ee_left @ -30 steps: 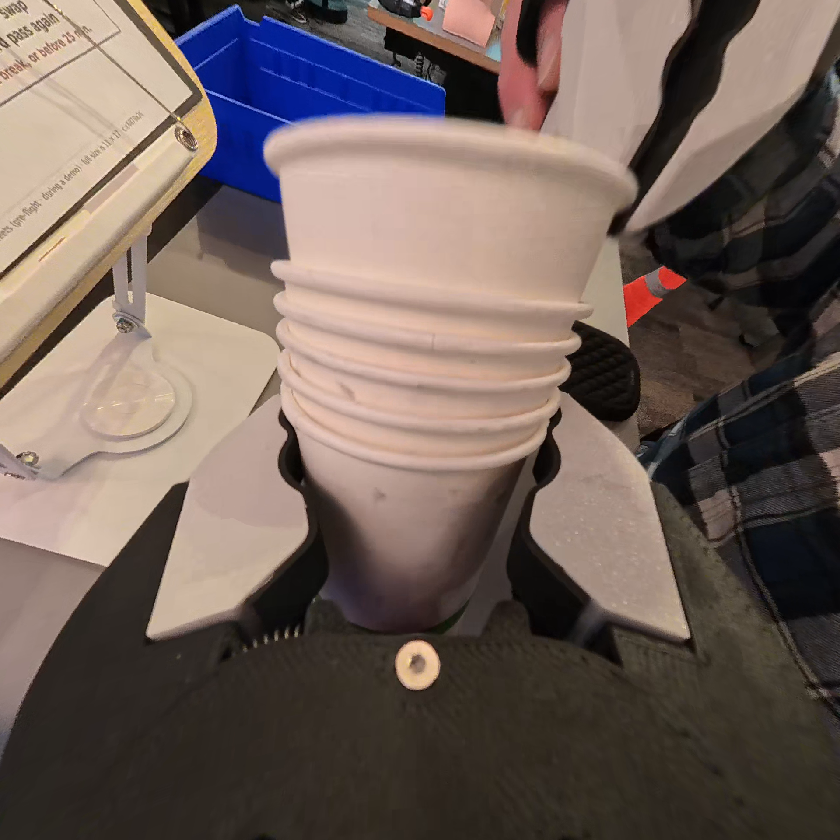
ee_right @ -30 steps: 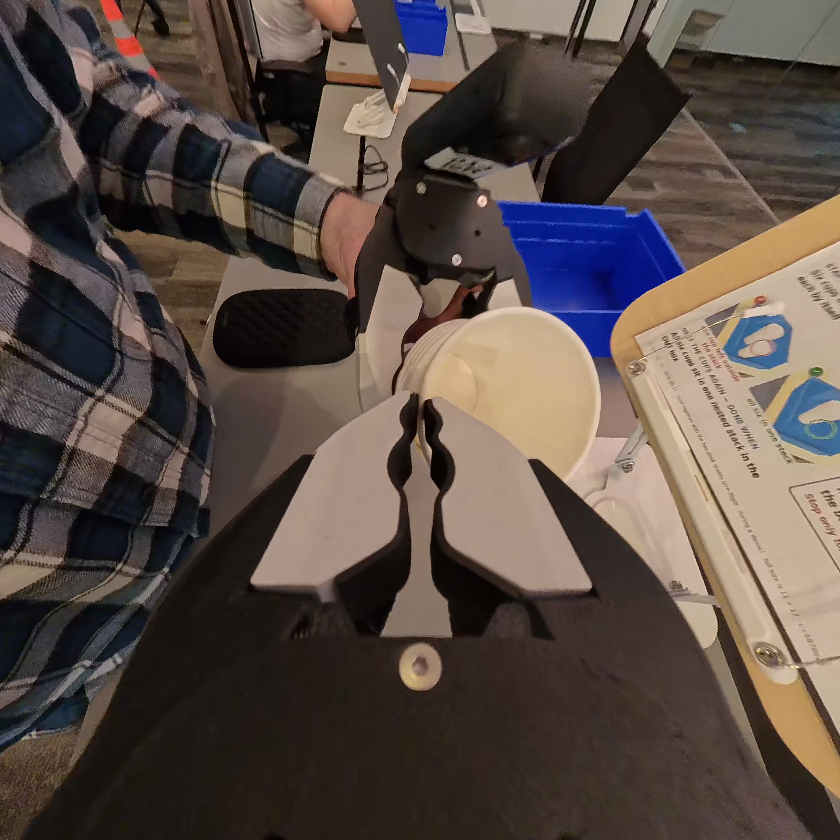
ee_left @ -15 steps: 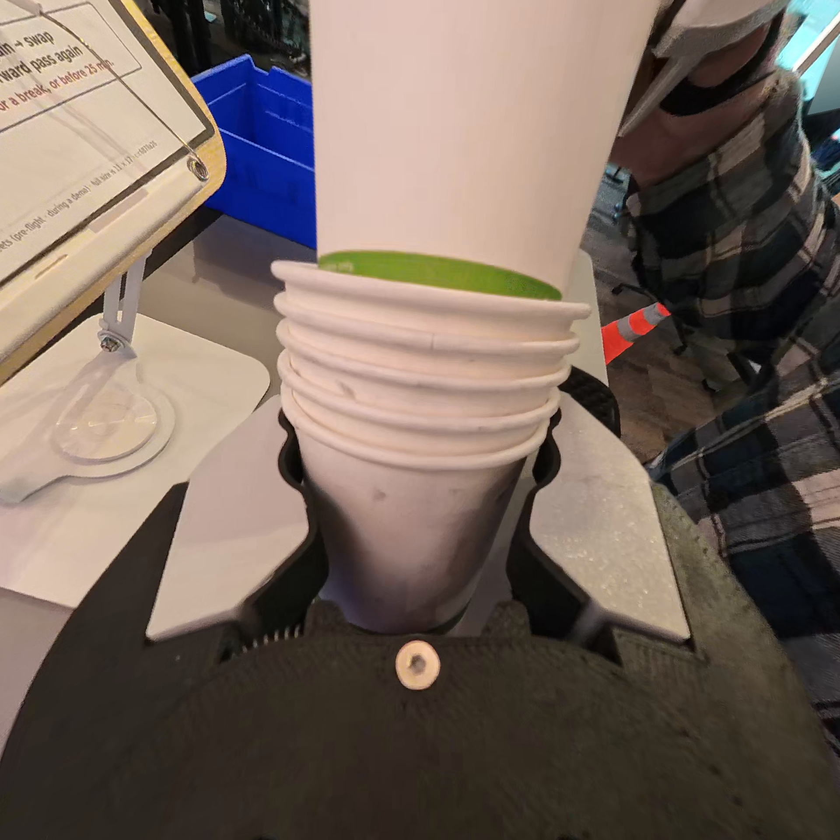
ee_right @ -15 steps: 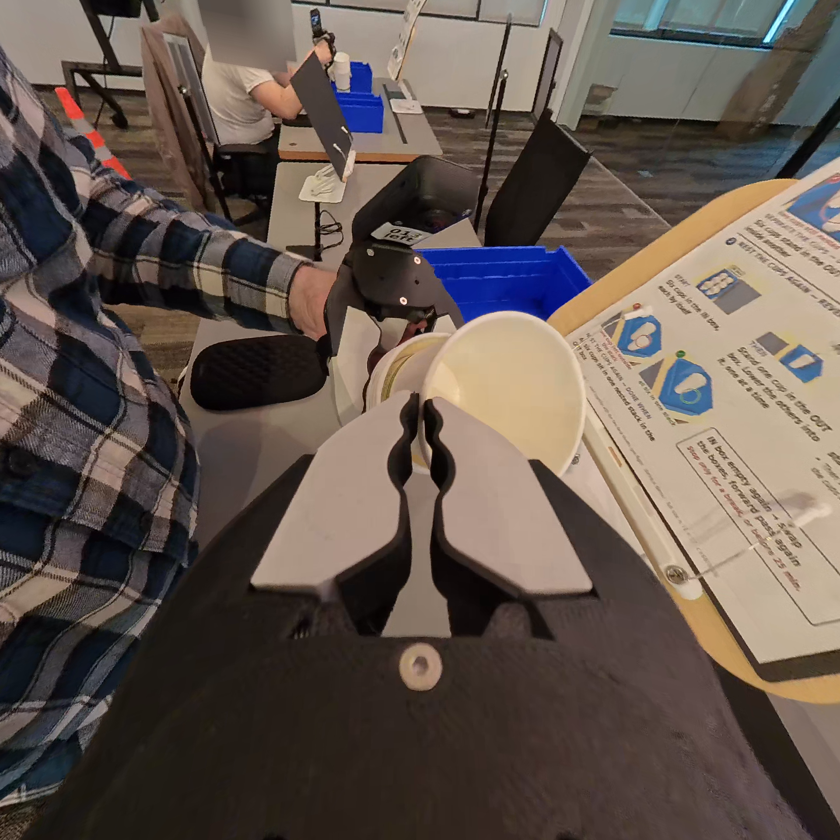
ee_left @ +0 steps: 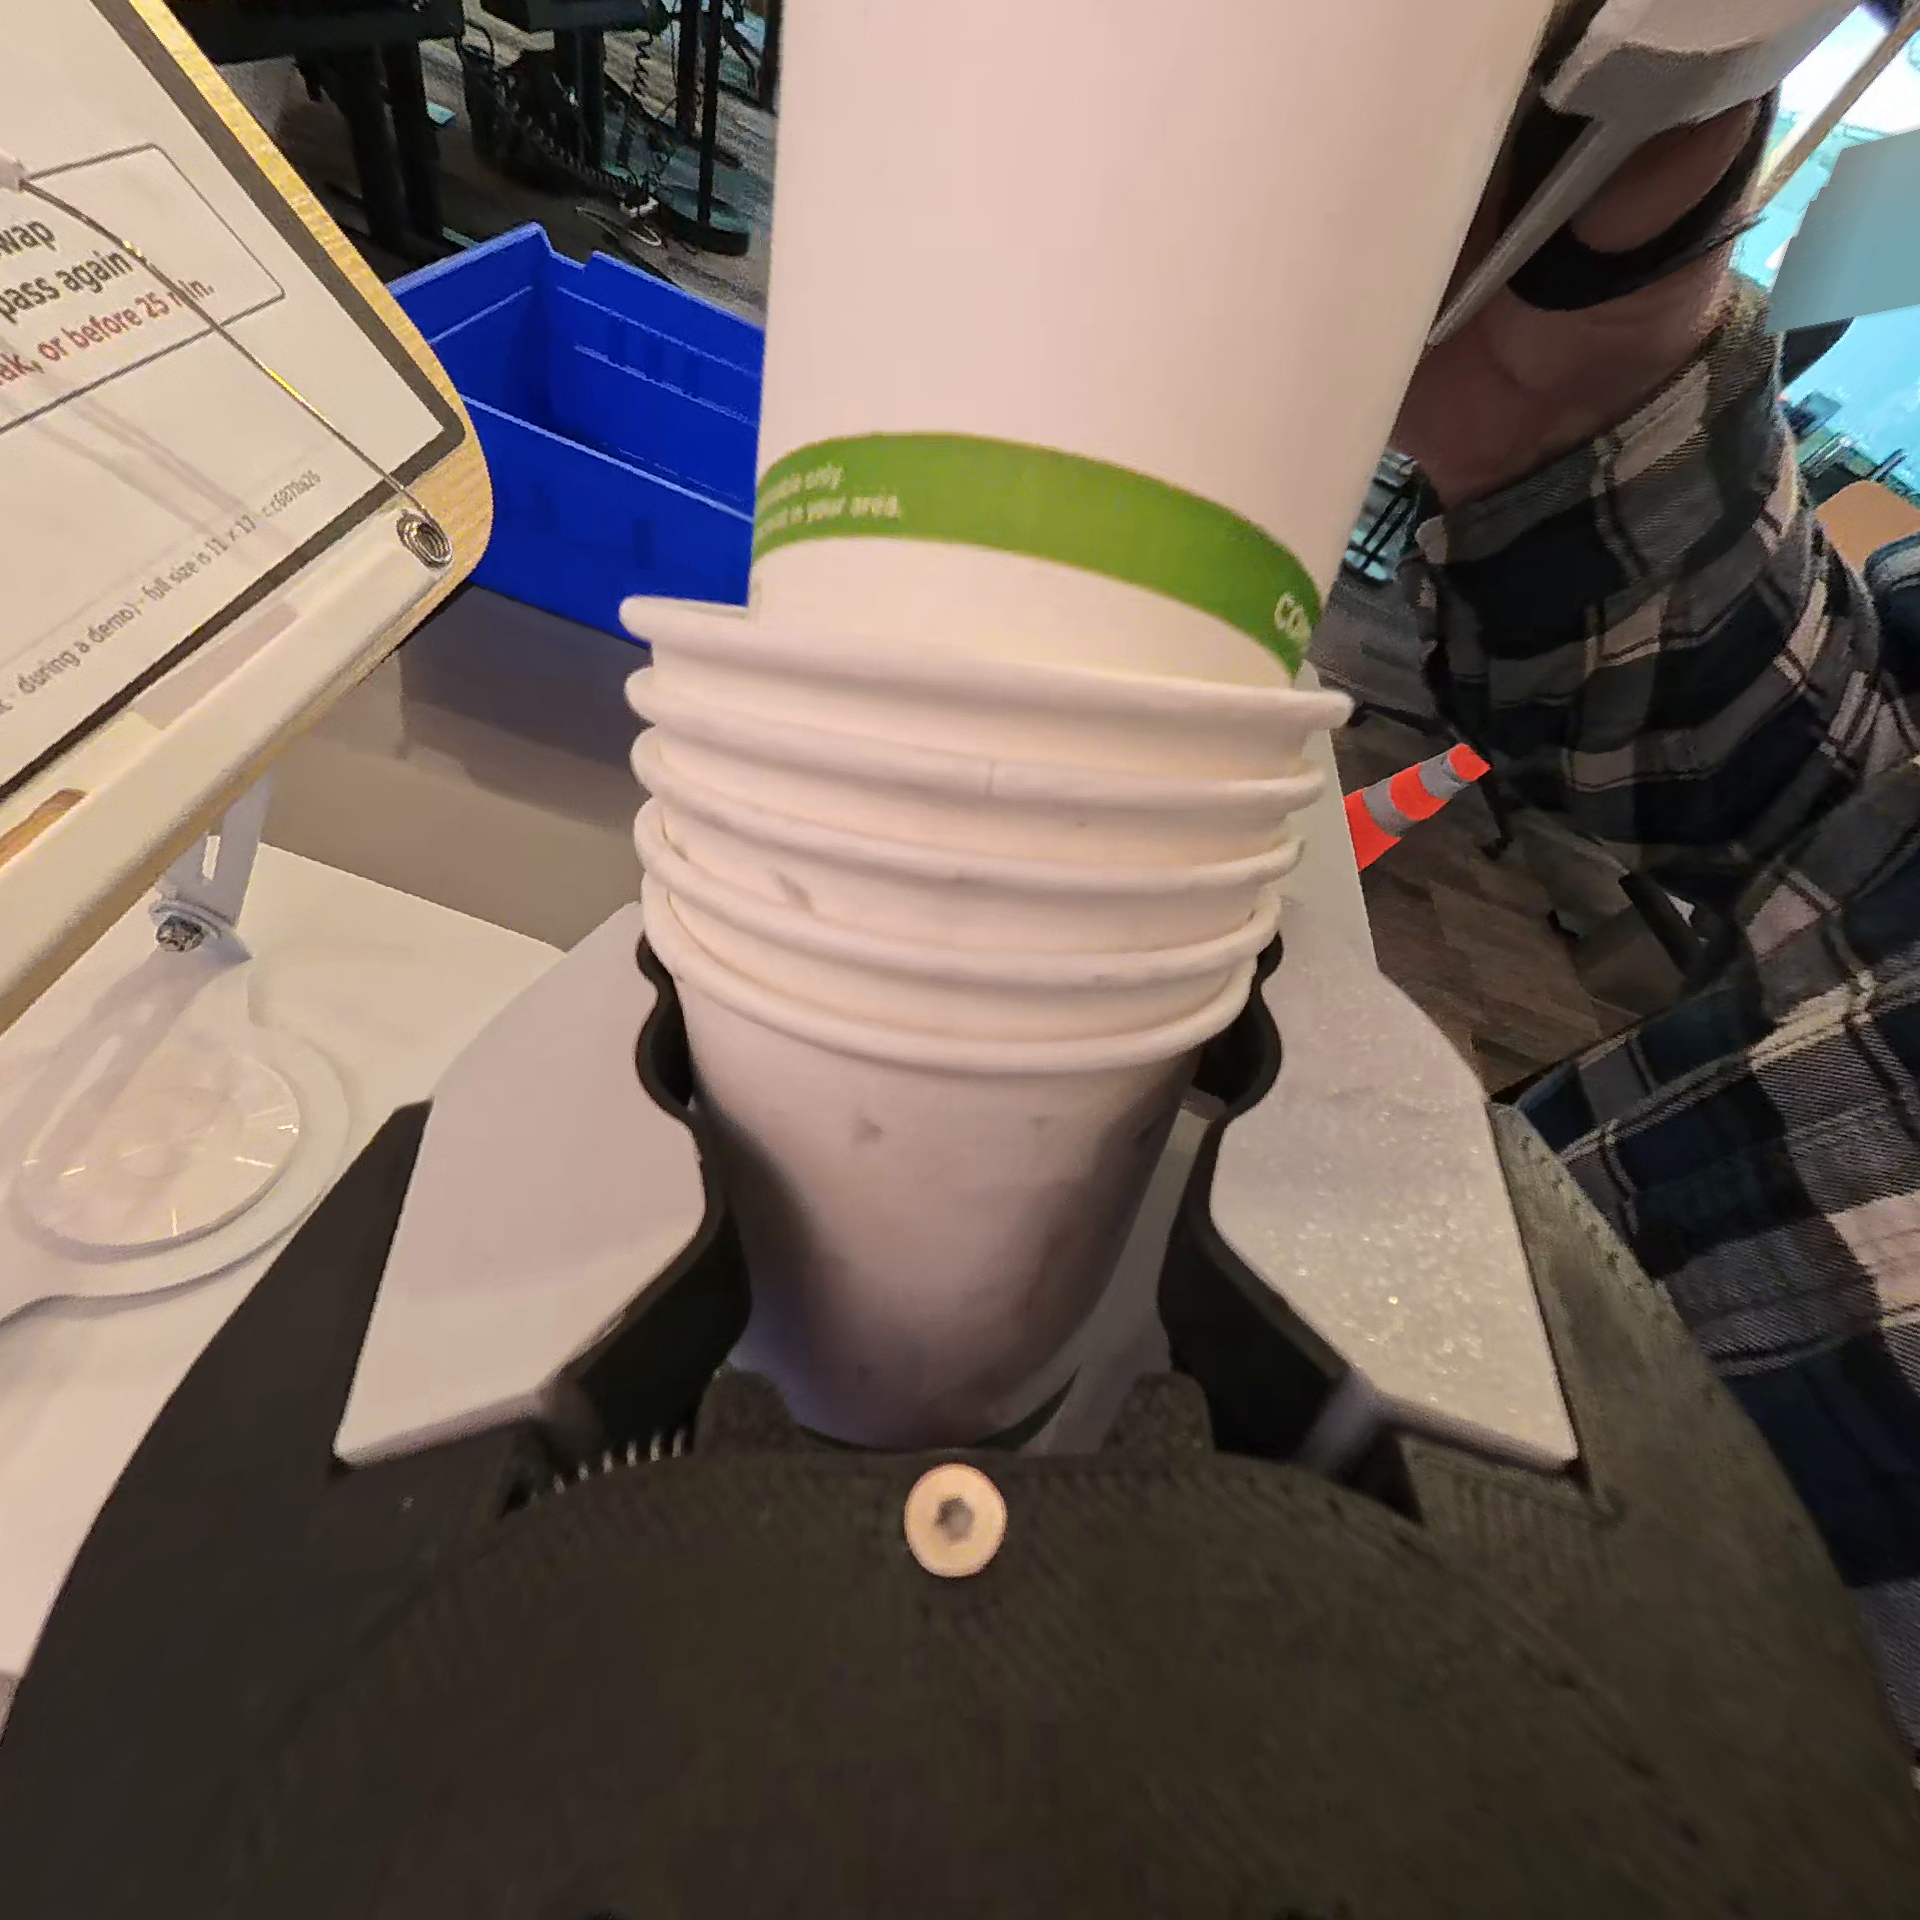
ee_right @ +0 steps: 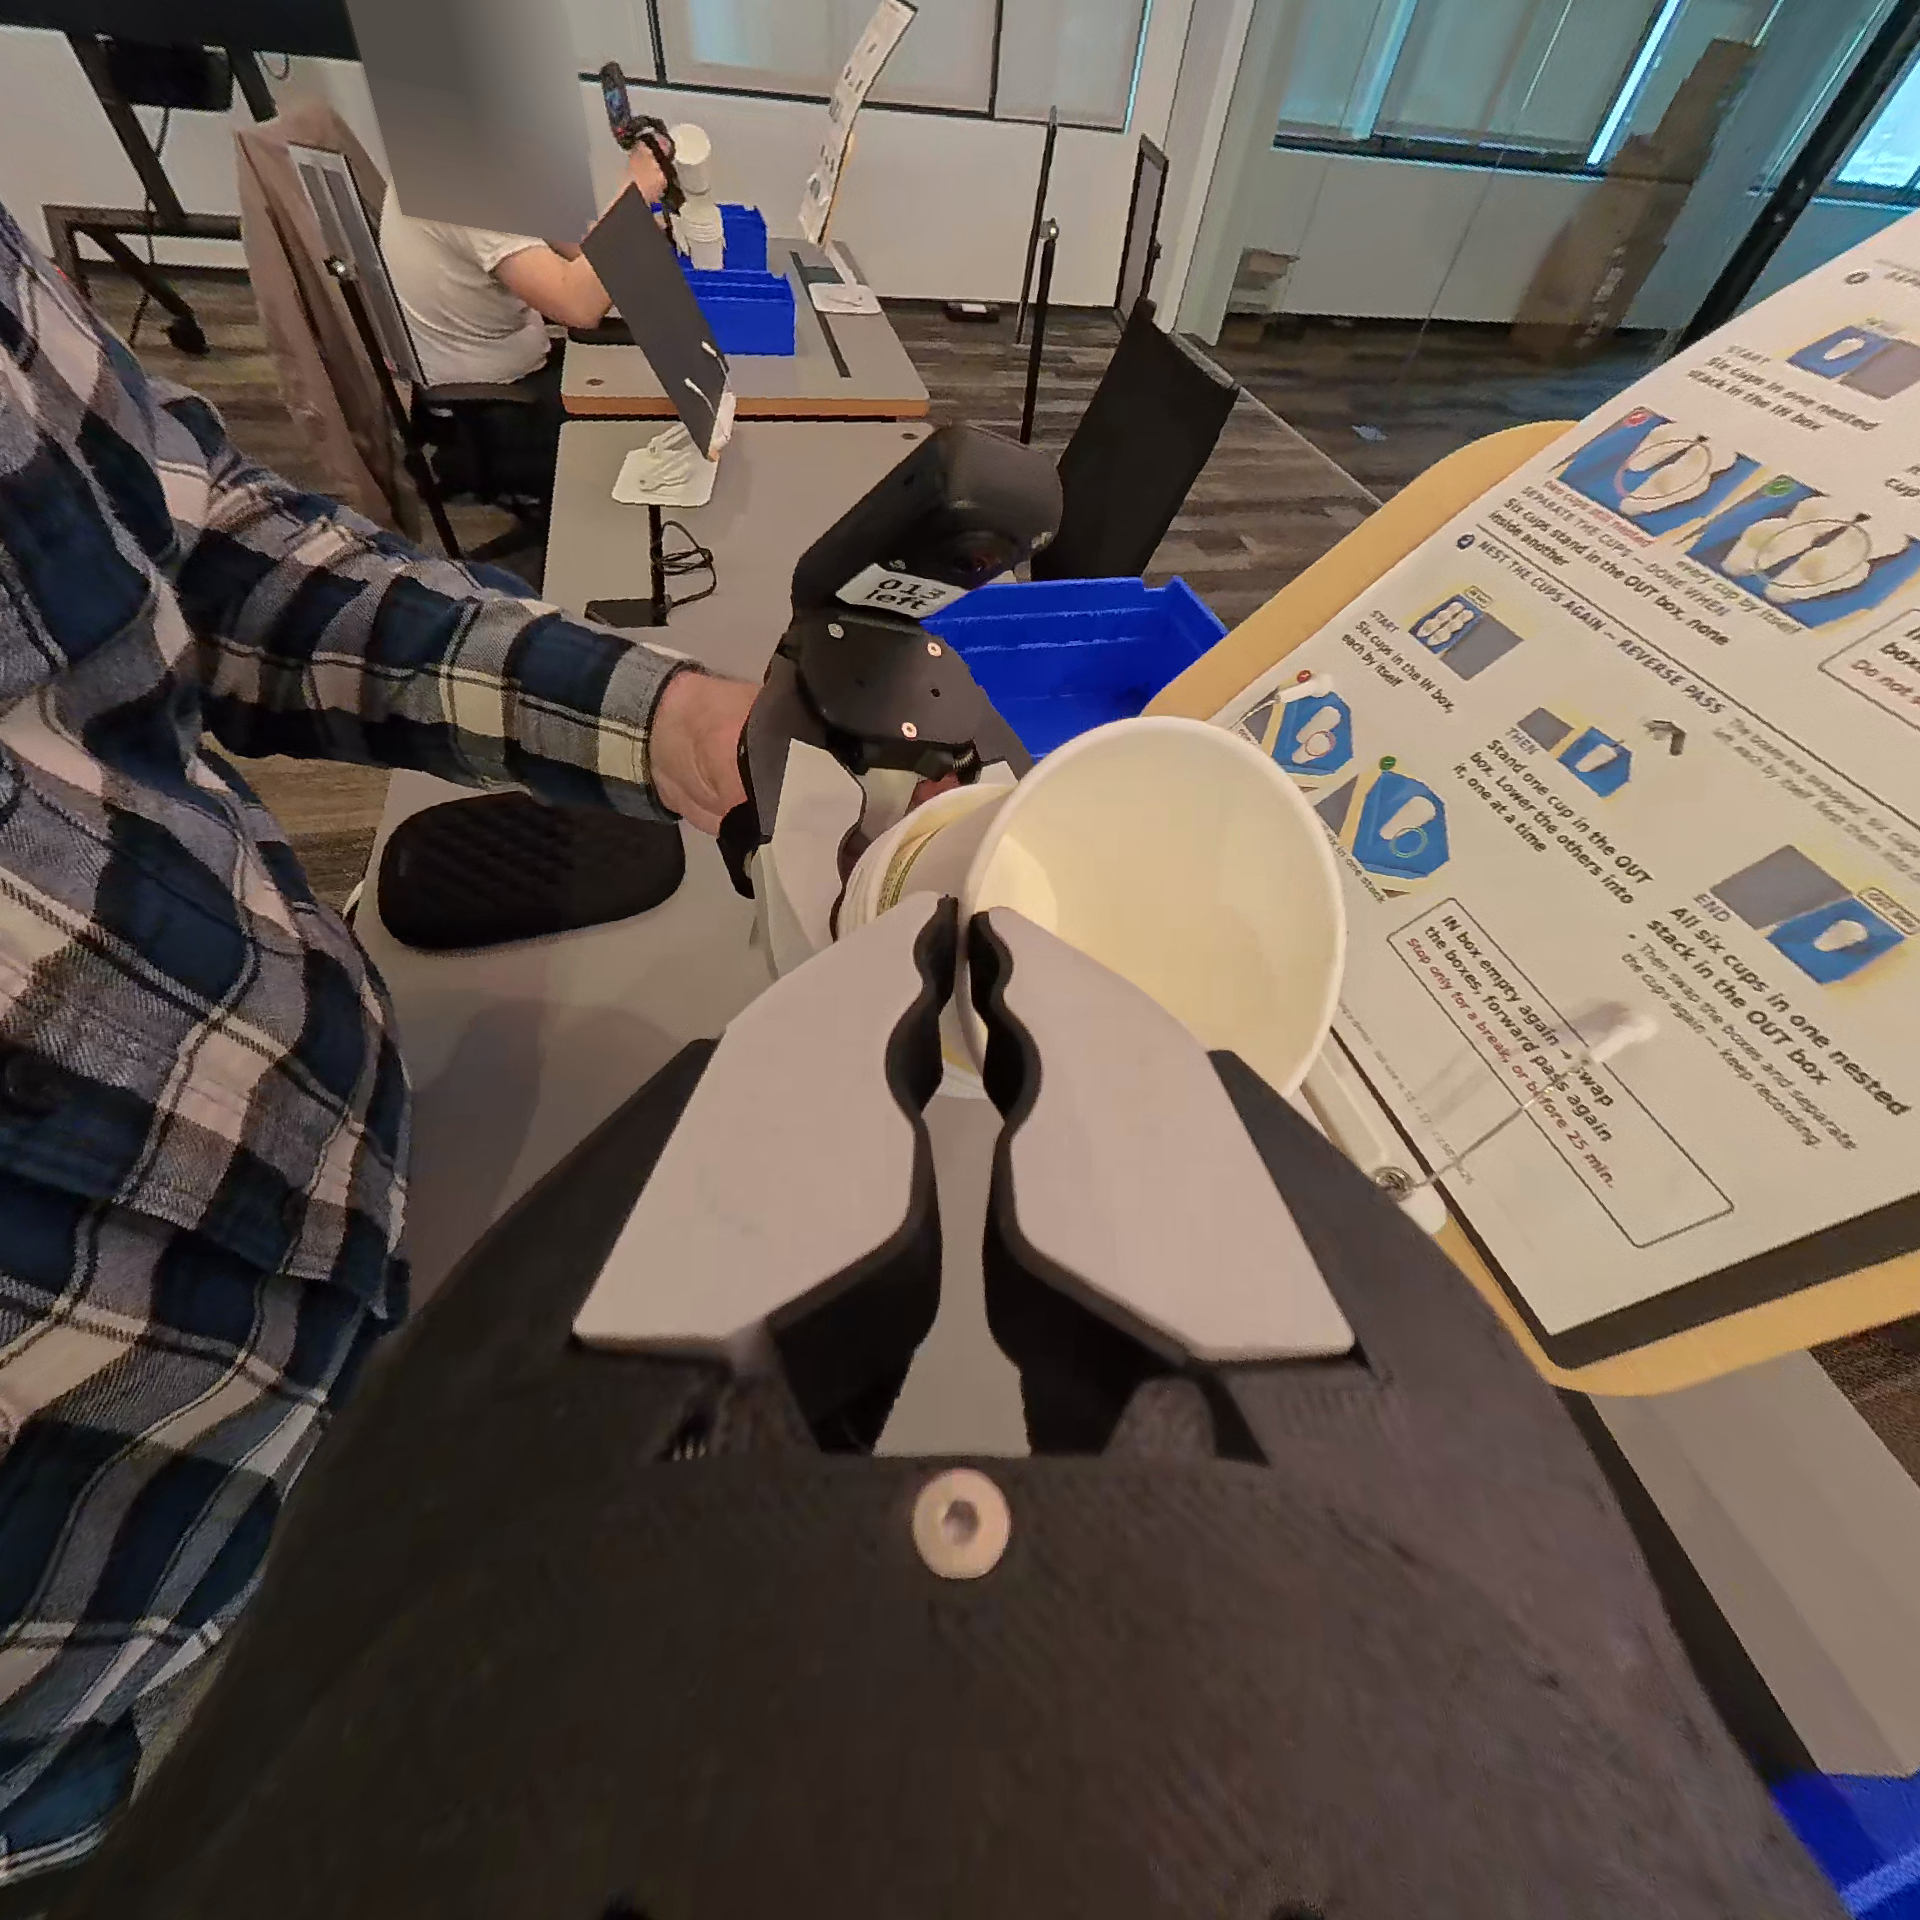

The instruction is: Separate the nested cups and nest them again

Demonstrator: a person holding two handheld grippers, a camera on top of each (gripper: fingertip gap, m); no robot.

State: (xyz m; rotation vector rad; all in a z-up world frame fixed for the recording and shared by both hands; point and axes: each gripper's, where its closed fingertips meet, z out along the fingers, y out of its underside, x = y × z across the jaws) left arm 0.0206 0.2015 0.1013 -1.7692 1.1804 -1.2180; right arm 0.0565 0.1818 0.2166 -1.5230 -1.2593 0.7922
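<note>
stack of nested white paper cups (ee_left: 956,894) clamped between left tongs (ee_left: 956,1029), pads pressed on lowest cup's wall just under rims. top white paper cup with green band (ee_left: 1070,312) partly drawn out of stack, base still inside uppermost rim. its rim wall pinched by right tongs (ee_right: 968,925), one pad inside, one outside. cups held above grey desk (ee_right: 499,1029). blue plastic bin (ee_right: 1081,644) seen far, behind stack; wooden instruction board (ee_right: 1621,883) at right.
</note>
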